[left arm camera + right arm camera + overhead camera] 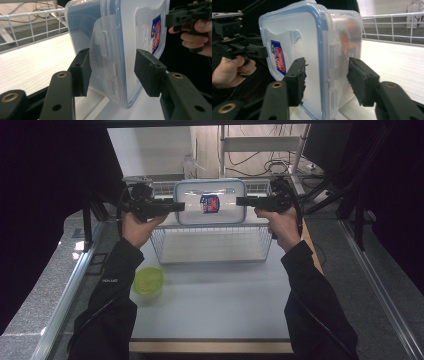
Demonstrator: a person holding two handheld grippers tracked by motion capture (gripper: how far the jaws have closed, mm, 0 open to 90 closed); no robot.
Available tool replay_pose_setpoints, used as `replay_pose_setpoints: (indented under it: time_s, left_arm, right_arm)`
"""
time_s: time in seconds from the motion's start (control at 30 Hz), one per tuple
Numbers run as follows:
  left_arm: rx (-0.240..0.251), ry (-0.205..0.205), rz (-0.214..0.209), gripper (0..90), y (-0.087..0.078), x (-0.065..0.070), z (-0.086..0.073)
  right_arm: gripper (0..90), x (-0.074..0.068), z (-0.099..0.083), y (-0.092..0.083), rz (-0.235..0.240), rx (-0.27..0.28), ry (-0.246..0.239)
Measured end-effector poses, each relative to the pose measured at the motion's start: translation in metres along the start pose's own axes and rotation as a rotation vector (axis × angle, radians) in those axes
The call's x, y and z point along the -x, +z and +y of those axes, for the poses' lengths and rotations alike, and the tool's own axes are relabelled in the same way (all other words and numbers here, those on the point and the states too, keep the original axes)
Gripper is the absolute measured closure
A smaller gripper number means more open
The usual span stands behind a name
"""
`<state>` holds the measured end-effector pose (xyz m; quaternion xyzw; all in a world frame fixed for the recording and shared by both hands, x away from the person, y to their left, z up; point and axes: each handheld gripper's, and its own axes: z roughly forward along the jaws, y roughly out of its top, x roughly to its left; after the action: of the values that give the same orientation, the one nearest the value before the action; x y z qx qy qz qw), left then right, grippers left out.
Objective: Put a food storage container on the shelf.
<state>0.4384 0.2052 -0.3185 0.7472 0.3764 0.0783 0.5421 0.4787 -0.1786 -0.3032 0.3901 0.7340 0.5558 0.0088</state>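
Plastic box point(210, 202) over wire basket point(212, 251); left gripper point(112, 72) and right gripper point(327, 80) straddle its ends, pads loose; lower level, release together.

Both forearms reach forward, the left tongs point(179, 206) and right tongs point(241, 201) level, pointing inward at each other, jaws parted.
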Motion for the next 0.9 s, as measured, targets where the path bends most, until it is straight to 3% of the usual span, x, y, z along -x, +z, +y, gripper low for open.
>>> replay_pose_setpoints:
  time_s: [0.1,0.17,0.43,0.9]
  left_arm:
    - [0.002,0.016,0.021,47.4,-0.001,0.0,0.0]
    - [0.004,-0.001,0.036,47.4,0.0,-0.001,-0.001]
    - [0.012,-0.019,0.026,46.4,0.003,-0.004,-0.002]
    - [-0.004,0.014,0.031,32.4,0.011,0.003,-0.005]
  right_arm:
    - [45.9,0.001,-0.001,0.001,-0.01,-0.001,0.007]
    - [46.0,0.002,-0.001,0.002,-0.011,0.001,0.006]
    - [48.5,0.001,0.002,0.005,-0.017,-0.001,0.001]
    - [44.3,0.002,-0.002,0.007,-0.002,0.003,-0.001]
